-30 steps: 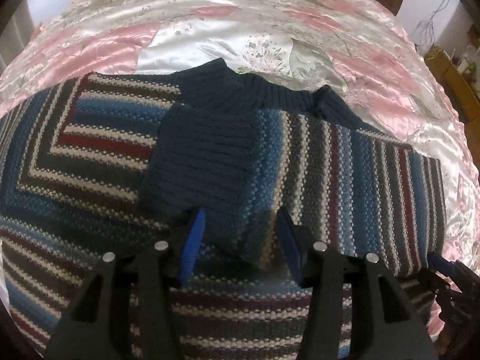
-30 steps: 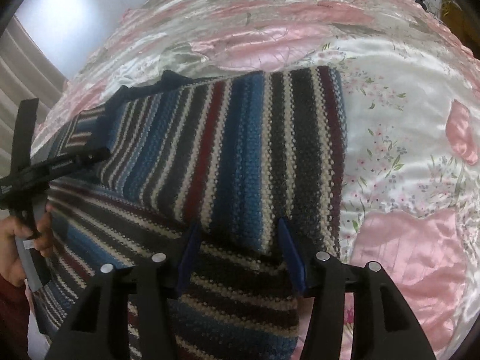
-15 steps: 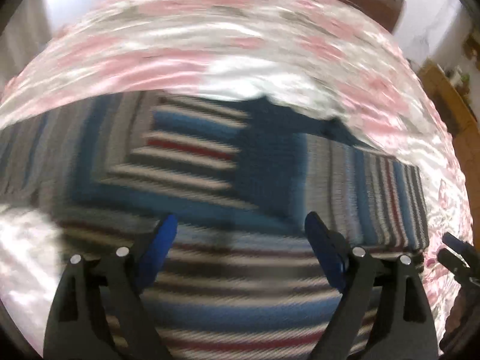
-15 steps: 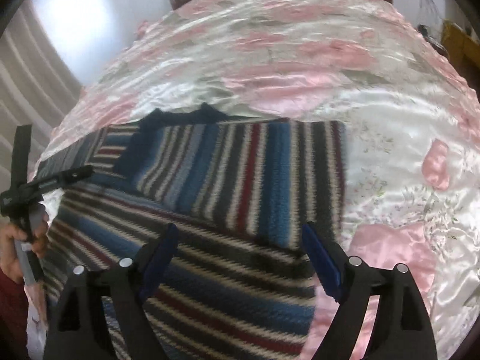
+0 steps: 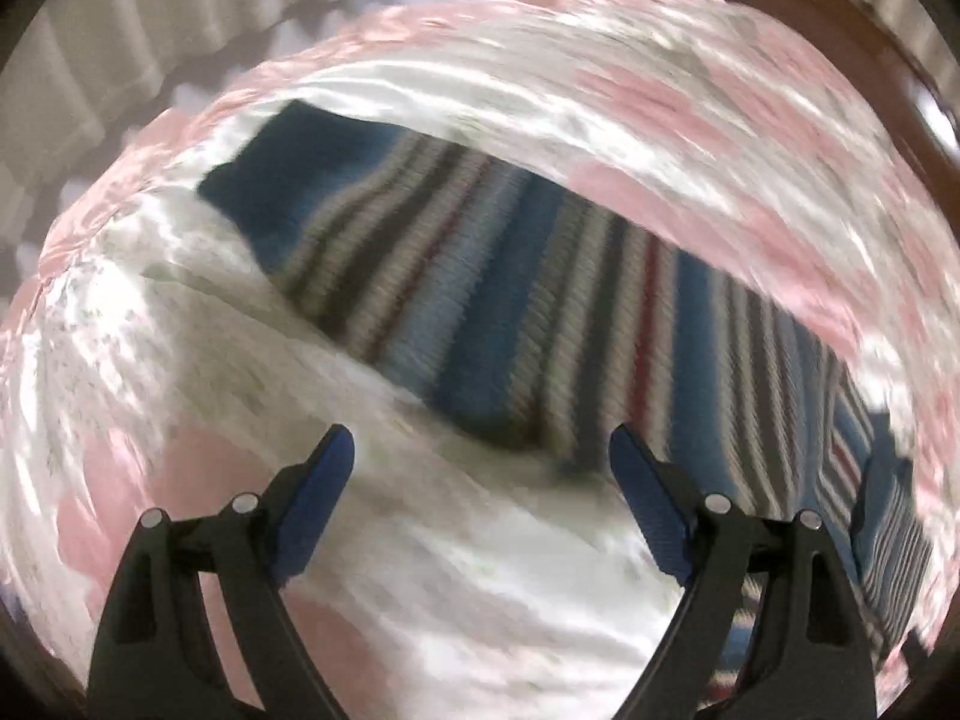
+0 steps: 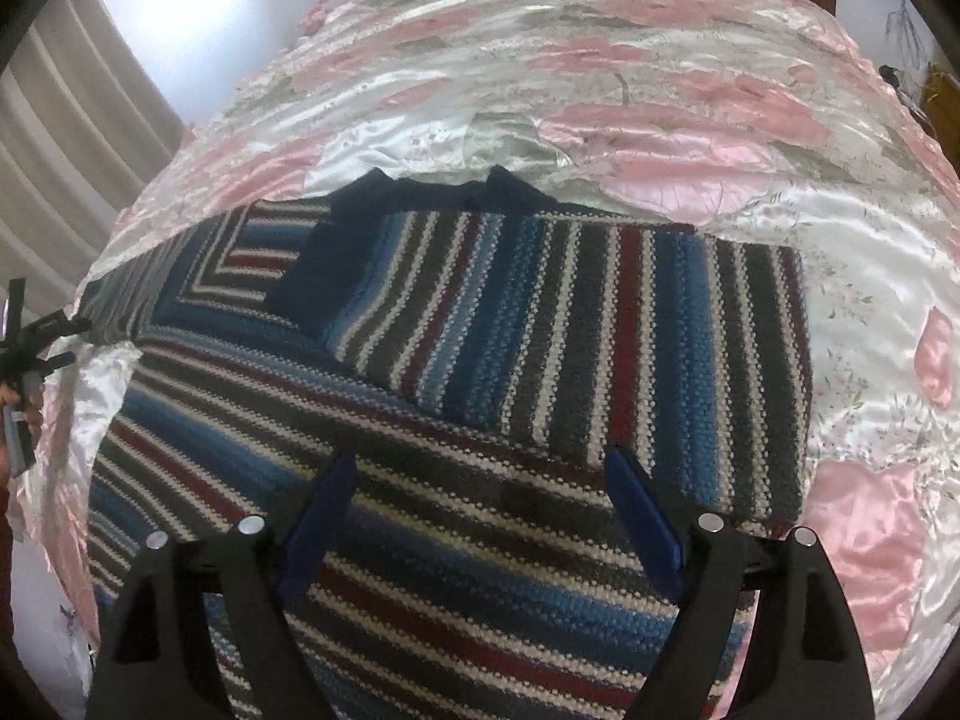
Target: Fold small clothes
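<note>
- Both hand-held grippers have let go of the folded sleeve since a second ago; the left view has swung off to the other sleeve and is motion-blurred.
- On the bed [image 6: 690,90], the striped sweater [image 6: 420,480] lies flat; one sleeve [image 6: 600,324] is folded across its chest, below the collar.
- Beside the sweater's outstretched sleeve [image 5: 480,300], the left hand-held gripper [image 5: 480,456] hangs wide open and empty over quilt.
- Over the sweater's lower body, the right hand-held gripper [image 6: 477,474] is spread wide, holding nothing.
- Next, I judge: pinch the outstretched sleeve near its cuff, carry it across level, matching the first fold.
</note>
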`<act>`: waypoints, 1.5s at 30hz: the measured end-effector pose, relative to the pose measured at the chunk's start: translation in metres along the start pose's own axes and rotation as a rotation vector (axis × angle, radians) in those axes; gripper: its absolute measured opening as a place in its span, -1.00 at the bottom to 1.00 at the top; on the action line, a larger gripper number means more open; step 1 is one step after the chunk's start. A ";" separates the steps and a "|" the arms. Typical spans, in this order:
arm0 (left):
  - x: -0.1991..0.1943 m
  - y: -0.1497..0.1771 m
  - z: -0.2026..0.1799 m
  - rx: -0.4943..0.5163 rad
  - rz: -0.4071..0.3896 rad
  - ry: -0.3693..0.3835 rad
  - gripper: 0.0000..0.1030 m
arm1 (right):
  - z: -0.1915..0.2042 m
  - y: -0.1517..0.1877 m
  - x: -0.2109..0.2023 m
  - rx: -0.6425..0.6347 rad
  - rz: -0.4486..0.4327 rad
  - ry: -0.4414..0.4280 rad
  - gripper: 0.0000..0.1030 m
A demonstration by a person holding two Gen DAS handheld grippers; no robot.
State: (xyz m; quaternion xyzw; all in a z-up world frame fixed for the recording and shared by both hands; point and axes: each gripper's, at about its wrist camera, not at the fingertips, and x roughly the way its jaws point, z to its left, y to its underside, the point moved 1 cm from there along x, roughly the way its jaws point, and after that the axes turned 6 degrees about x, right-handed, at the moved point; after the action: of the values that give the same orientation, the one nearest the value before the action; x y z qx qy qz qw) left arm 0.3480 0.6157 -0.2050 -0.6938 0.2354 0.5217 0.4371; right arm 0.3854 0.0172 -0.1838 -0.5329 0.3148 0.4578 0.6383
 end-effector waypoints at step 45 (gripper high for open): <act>-0.056 0.047 -0.240 0.317 -0.317 0.418 -0.78 | -0.078 0.020 0.000 0.093 -0.008 0.040 0.65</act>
State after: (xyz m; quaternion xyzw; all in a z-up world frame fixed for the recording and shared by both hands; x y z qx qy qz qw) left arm 0.4160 0.3797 -0.1524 -0.7372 0.2876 0.2497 0.5581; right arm 0.3735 -0.0579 -0.2094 -0.5131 0.3463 0.4293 0.6577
